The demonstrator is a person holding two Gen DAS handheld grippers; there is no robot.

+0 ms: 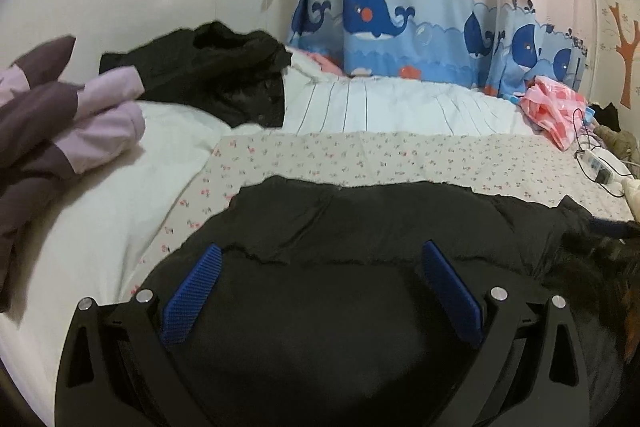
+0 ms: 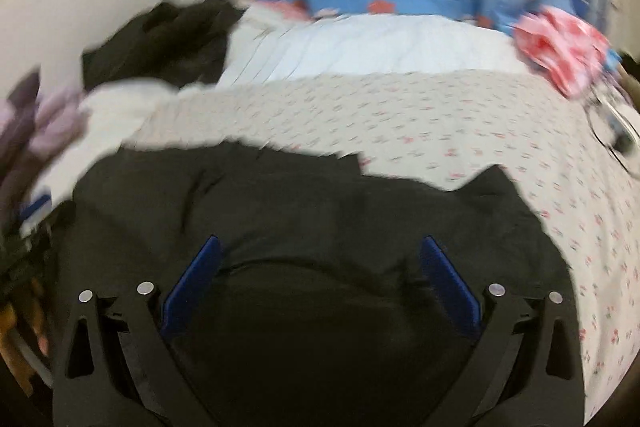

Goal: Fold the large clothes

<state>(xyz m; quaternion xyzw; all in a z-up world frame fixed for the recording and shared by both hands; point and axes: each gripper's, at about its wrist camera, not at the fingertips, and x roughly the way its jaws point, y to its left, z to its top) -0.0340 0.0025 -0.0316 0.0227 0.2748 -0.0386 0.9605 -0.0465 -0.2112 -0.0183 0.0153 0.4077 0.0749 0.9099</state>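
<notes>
Left and right wrist views over a bed. The black padded coat (image 1: 360, 227) lies spread on the floral sheet (image 1: 360, 155), its far edge running roughly straight across the bed. The left claw (image 1: 320, 291) hangs over the near part of the coat with its blue pads (image 1: 192, 295) spread wide and nothing between them. The right claw (image 2: 320, 287) is likewise released, empty, above the same coat (image 2: 300, 195); this view is motion-blurred, so whether its pads touch the cloth cannot be told. Beyond lie a second dark garment (image 1: 200, 71), a purple jacket (image 1: 60, 123), a white quilt (image 1: 400, 103) and the whale curtain (image 1: 400, 7).

Step in hand, as judged: taking hold of the near hem for a fold. Each claw should bite one layer set at matching points, well apart, then lift together and carry evenly toward the far edge, since puffy fabric slips and bunches if pinched shallowly.
</notes>
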